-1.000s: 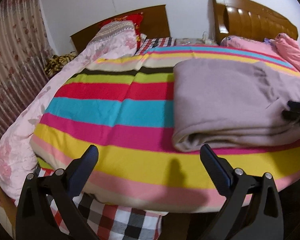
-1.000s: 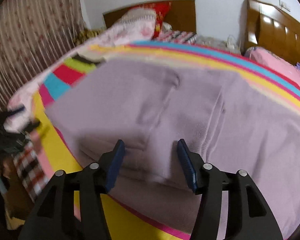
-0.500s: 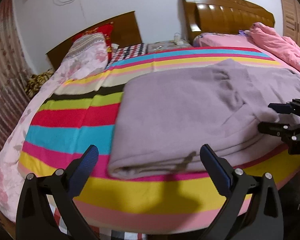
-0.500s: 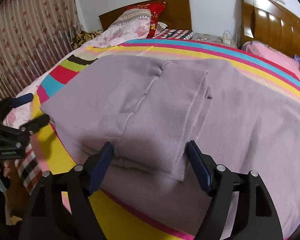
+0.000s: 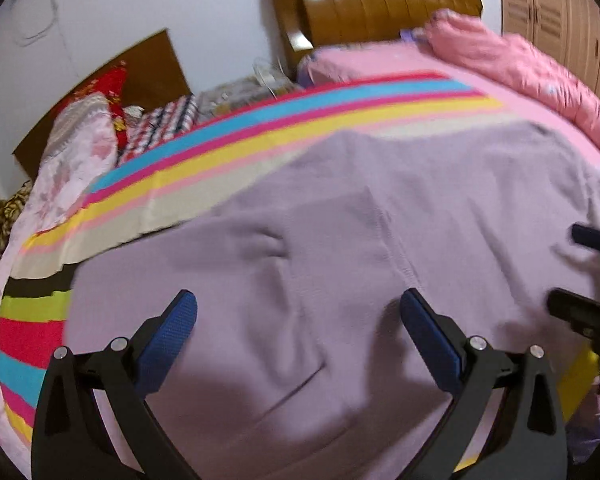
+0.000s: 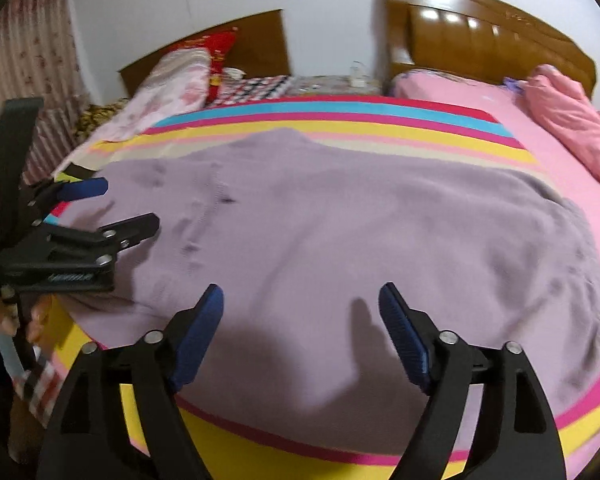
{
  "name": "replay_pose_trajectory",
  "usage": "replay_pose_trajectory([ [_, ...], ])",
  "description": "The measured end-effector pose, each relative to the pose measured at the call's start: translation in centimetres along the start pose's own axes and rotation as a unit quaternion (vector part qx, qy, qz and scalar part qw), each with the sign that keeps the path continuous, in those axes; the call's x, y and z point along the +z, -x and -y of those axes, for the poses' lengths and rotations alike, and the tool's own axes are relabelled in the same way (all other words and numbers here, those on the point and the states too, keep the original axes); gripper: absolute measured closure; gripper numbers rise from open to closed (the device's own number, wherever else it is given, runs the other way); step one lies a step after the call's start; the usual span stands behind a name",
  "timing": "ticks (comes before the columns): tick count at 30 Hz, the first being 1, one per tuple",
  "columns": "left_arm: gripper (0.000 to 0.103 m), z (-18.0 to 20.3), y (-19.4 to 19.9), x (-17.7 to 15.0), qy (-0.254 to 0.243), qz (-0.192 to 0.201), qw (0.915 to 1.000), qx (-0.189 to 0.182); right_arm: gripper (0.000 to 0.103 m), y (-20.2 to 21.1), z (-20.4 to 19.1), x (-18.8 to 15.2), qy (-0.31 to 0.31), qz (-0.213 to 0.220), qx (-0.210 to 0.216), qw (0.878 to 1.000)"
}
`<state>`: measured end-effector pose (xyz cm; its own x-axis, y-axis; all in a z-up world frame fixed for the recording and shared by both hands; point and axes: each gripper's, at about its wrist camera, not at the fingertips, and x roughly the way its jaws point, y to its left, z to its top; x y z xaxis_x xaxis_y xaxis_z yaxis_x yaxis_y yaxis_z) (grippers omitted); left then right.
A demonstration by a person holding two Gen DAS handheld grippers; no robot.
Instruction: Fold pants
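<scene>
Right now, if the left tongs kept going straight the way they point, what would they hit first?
Most likely the lilac pants spread on the striped blanket. The left tongs stand open and angled down over the fabric, nothing between them; how far above is hard to judge.

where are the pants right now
The purple pants lie flat on the striped blanket at the bed's near edge, central in both views, under both open grippers.

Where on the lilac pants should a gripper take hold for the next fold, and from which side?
Probably the near edge of the pants, approached from the front of the striped blanket: the layers end there, and the open right gripper already faces it.
</scene>
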<state>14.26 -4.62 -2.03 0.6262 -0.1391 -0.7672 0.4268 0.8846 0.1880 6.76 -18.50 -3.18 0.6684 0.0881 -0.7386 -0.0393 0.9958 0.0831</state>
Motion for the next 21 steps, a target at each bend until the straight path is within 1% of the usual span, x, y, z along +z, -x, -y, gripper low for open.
replay_pose_trajectory([
  [2, 0.001, 0.4, -1.1, -0.3, 0.003, -0.009, 0.9999, 0.006, 0.016, -0.2, 0.7, -0.8, 0.003, -0.014, -0.012, 1.000],
  [3, 0.001, 0.1, -1.1, -0.6, 0.017, -0.002, 0.9999, 0.000, 0.016, -0.3, 1.1, -1.1, 0.001, -0.018, -0.007, 1.000],
  [5, 0.001, -0.5, -1.4, -0.6, 0.033, -0.016, 0.9992, -0.015, 0.016, -0.1, 1.7, -1.6, -0.003, -0.019, 0.001, 1.000],
  [7, 0.002, -0.8, -1.1, -0.1, 0.038, -0.031, 0.9986, -0.016, 0.016, 0.5, 2.2, -2.1, 0.002, -0.019, 0.004, 1.000],
  [8, 0.002, -0.7, -0.5, 0.4, 0.036, -0.023, 0.9989, -0.018, 0.016, 0.8, 2.3, -2.2, 0.001, -0.017, 0.004, 1.000],
  [9, 0.002, -0.2, 0.3, 1.2, 0.031, -0.005, 0.9991, -0.029, 0.016, 1.3, 2.7, -2.2, -0.005, -0.011, 0.001, 1.000],
  [10, 0.002, 0.2, 0.9, 1.7, 0.027, 0.005, 0.9990, -0.036, 0.016, 1.8, 3.2, -2.2, -0.014, -0.003, -0.002, 1.000],
  [12, 0.002, 2.2, 1.1, 4.2, -0.001, 0.026, 0.9976, -0.064, 0.016, 2.7, 4.5, -2.0, -0.034, 0.013, -0.016, 0.999],
  [13, 0.002, 3.2, 0.8, 5.1, -0.016, 0.030, 0.9970, -0.070, 0.016, 2.8, 5.1, -1.8, -0.037, 0.018, -0.029, 0.999],
  [14, 0.002, 4.8, 0.0, 6.5, -0.038, 0.033, 0.9950, -0.086, 0.016, 2.5, 5.5, -1.6, -0.036, 0.018, -0.037, 0.999],
  [15, 0.002, 6.7, -1.2, 7.9, -0.058, 0.035, 0.9917, -0.109, 0.016, 2.2, 5.8, -1.3, -0.035, 0.011, -0.048, 0.998],
  [17, 0.002, 9.8, -3.7, 9.9, -0.080, 0.022, 0.9876, -0.134, 0.016, 1.4, 6.6, -1.2, -0.032, -0.001, -0.067, 0.997],
  [18, 0.002, 11.2, -4.8, 10.7, -0.087, 0.013, 0.9858, -0.143, 0.016, 0.9, 6.9, -1.1, -0.034, -0.010, -0.069, 0.997],
  [20, 0.002, 14.0, -6.7, 11.7, -0.106, 0.002, 0.9812, -0.161, 0.016, 0.2, 7.7, -1.8, -0.038, -0.031, -0.063, 0.997],
  [21, 0.002, 15.5, -7.7, 12.1, -0.120, -0.004, 0.9806, -0.155, 0.016, 0.4, 7.7, -2.1, -0.032, -0.022, -0.056, 0.998],
])
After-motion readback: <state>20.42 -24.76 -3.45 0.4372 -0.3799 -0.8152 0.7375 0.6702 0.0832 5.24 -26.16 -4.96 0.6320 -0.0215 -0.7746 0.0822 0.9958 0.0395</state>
